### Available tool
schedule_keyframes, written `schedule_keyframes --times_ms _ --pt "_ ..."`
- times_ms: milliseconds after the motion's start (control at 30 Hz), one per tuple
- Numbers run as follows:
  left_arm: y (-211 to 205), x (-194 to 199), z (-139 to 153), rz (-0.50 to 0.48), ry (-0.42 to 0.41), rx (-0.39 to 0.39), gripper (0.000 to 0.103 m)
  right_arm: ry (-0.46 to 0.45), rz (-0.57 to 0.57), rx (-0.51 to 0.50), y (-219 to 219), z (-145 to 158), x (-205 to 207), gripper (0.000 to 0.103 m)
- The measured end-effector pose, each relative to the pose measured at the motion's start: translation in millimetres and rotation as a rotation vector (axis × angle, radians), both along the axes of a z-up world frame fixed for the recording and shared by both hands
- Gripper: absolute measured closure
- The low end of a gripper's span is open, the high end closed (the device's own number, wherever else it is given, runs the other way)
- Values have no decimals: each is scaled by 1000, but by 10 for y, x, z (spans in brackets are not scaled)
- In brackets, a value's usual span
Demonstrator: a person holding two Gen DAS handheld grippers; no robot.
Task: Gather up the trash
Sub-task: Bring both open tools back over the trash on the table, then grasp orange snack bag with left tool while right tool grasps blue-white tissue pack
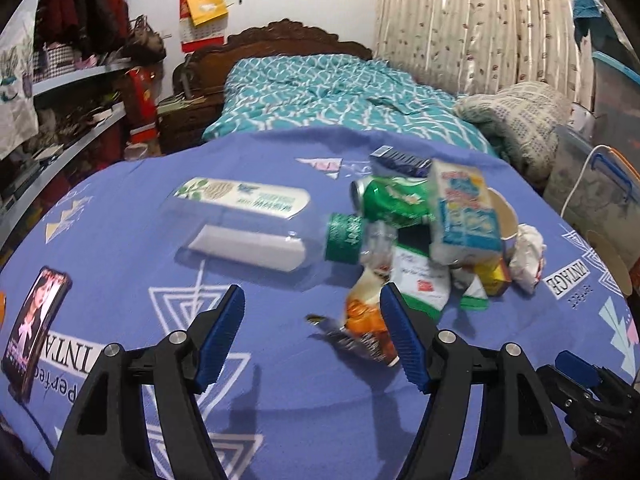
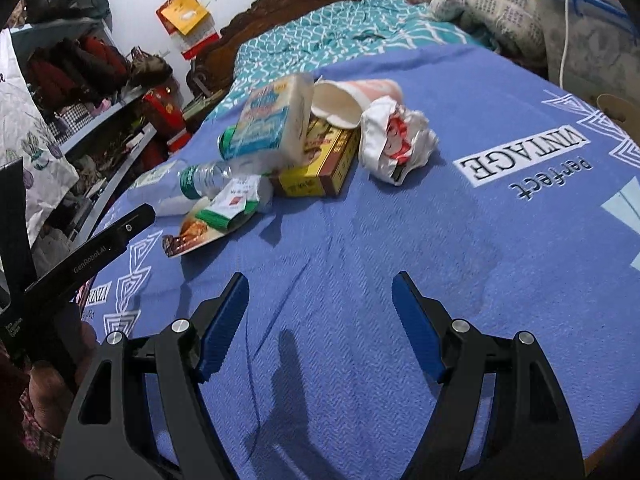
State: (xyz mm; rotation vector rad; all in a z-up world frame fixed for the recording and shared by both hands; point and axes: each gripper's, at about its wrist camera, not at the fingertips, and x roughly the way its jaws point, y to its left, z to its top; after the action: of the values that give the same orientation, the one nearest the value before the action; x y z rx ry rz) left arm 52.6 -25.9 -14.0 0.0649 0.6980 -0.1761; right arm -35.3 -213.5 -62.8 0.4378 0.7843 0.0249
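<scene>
A blue printed cloth point(image 1: 120, 208) spreads beneath both sets of jaws. On it, ahead of the left gripper point(image 1: 312, 300), lies a big clear plastic bottle point(image 1: 240, 224) on its side, looking empty, green cap toward the heap. Ahead and right of those jaws the trash piles up: a blue-and-white carton point(image 1: 464, 212) leaning on a green can point(image 1: 392, 200), a tipped paper cup point(image 1: 506, 216) whose inside shows nothing, a yellow box point(image 2: 320, 168), a crumpled white wrapper point(image 2: 394, 140). An orange snack wrapper point(image 1: 362, 320) lies just inside the left gripper's right finger. A phone point(image 1: 34, 328) lies far left. Both grippers gape wide, holding nothing; the right gripper point(image 2: 320, 300) hovers over bare cloth, the heap beyond it to the left.
</scene>
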Motion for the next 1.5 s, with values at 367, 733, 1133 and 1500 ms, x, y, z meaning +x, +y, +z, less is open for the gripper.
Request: schedule_keyframes --times_ms 367,733,1133,1500 --pt "266 -121 -249 63 130 13 36 37 34 -9 118 -50 18 27" --pt "374 -153 -389 100 193 23 33 45 35 2 117 -47 30 27" --pt "347 -149 -398 89 198 23 28 23 62 66 127 -68 -17 13" --pt "305 -120 -409 72 204 13 18 9 87 58 174 -71 -41 9"
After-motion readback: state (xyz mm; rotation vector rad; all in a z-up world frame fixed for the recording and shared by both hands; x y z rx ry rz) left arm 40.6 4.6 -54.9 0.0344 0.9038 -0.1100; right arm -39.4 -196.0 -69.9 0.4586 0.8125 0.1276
